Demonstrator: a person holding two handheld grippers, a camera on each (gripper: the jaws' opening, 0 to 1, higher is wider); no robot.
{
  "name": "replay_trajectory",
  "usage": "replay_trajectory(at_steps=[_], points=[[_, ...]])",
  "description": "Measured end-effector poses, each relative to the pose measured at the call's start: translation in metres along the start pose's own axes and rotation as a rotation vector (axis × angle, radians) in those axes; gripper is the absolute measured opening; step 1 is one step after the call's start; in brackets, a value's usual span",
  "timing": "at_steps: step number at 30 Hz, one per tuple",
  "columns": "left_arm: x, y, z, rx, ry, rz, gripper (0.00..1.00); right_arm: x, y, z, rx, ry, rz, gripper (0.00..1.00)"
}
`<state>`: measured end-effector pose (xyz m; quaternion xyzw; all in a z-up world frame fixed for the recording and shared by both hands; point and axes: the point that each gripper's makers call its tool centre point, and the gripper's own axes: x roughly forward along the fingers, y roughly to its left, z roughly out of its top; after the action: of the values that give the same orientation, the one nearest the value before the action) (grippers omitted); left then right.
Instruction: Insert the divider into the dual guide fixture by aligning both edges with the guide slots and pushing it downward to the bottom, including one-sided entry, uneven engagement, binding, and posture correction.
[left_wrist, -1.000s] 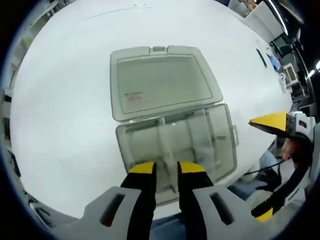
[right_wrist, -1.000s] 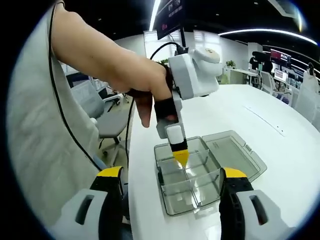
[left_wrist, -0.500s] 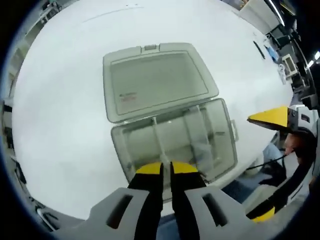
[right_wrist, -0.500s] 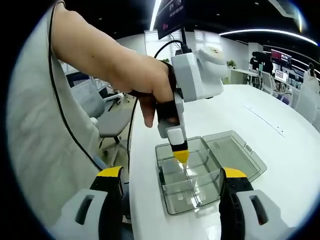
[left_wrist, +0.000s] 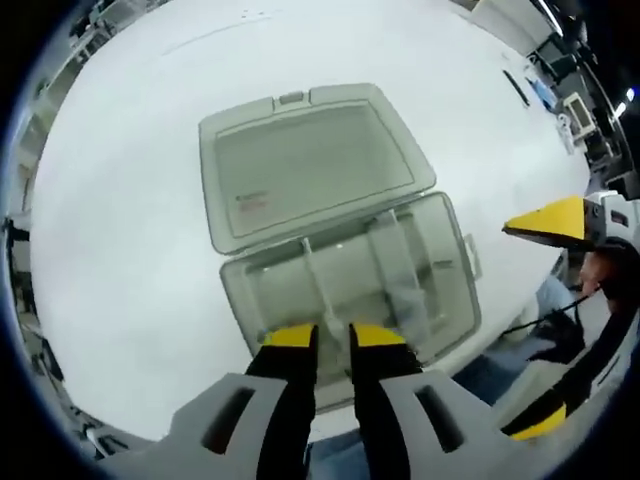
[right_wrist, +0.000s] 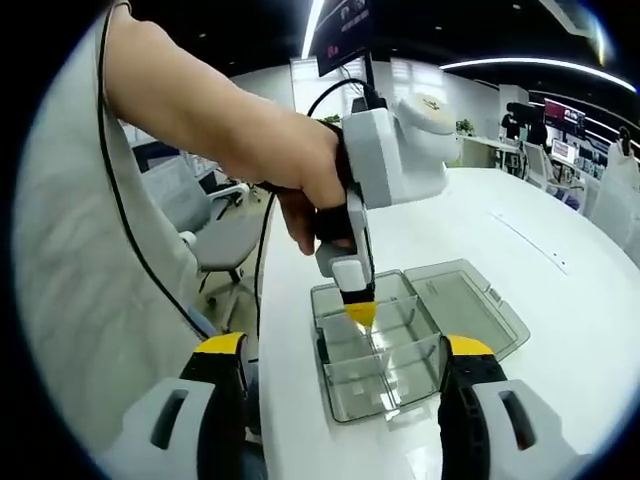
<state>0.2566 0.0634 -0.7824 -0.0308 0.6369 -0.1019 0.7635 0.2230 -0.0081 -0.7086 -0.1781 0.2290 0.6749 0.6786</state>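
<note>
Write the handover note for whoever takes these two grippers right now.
Left gripper: fingers a narrow gap apart over the near wall of the box, at the near end of the clear divider. Whether they pinch it cannot be told. In the right gripper view it comes down into the box from above.
Right gripper: open wide, holding nothing, back from the box.
Box: on the white table, lid open flat behind it.
Done: divider stands in the box between compartments.
Left: how deep it sits is unclear; check both edges are in their slots, then push to the bottom.
</note>
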Motion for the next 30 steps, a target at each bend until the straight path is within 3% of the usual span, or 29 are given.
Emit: replay_trajectory(at_steps=[5, 11, 15, 17, 19, 30], points=[[-0.009, 0.000, 0.002, -0.073, -0.052, -0.078, 0.22, -0.001, -0.002, -0.002, 0.006, 0.006, -0.003, 0.76], [-0.015, 0.006, -0.003, -0.074, -0.104, -0.123, 0.28, 0.001, -0.002, -0.006, 0.002, 0.026, -0.006, 0.76], [-0.022, 0.006, -0.004, -0.098, -0.175, -0.187, 0.31, 0.002, -0.002, -0.006, 0.019, 0.027, -0.014, 0.76], [-0.026, 0.008, -0.003, -0.090, -0.222, -0.208, 0.31, 0.003, -0.001, -0.008, 0.020, 0.036, -0.015, 0.76], [-0.028, 0.010, -0.009, -0.084, -0.223, -0.220, 0.32, 0.003, -0.001, -0.009, 0.026, 0.040, -0.018, 0.77], [-0.042, -0.001, -0.013, -0.018, -0.357, -0.322, 0.33, 0.002, -0.004, -0.018, 0.073, 0.059, -0.038, 0.77]])
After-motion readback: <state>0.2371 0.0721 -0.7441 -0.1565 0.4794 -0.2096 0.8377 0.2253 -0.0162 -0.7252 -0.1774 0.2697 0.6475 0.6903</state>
